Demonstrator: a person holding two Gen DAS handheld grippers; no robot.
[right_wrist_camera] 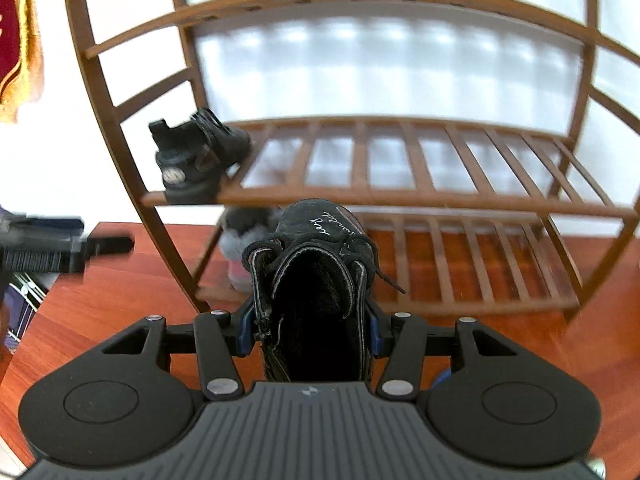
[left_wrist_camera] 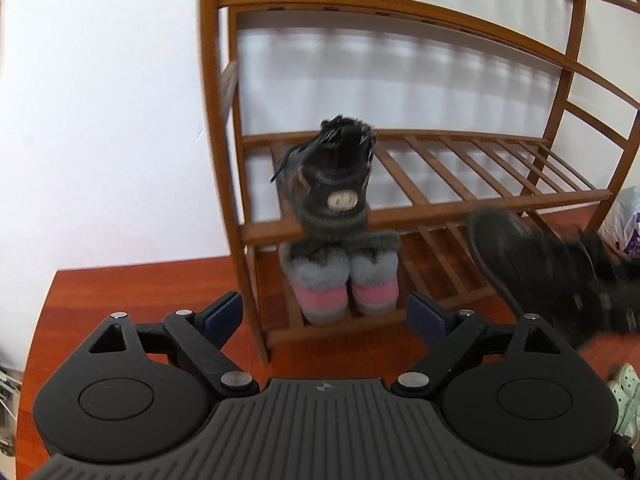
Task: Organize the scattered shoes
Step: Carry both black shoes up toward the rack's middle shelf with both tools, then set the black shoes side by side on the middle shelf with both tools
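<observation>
**Inspector A:** Largest item: a brown slatted wooden shoe rack [left_wrist_camera: 420,212] standing on a red-brown wooden floor [left_wrist_camera: 140,292] against a white wall [left_wrist_camera: 100,100].

**Inspector B:** Noted. Contents?

**A:** On the middle shelf, at its left end, one black lace-up boot with a round tan heel patch [left_wrist_camera: 336,188], heel outward, overhanging the front rail. Directly below, on the bottom shelf, a pair of grey fluffy slippers with pink bands [left_wrist_camera: 344,284], side by side.

**B:** The second boot?

**A:** A matching black lace-up boot with white script on its toe [right_wrist_camera: 316,280] is clamped by its collar in the right gripper [right_wrist_camera: 312,332], toe pointing at the rack, just before the middle shelf's front rail.

**B:** And the left gripper [left_wrist_camera: 324,312]?

**A:** Jaws spread wide, nothing between them, facing the slippers. A pale green perforated clog [left_wrist_camera: 624,400] lies on the floor at the right edge.
</observation>
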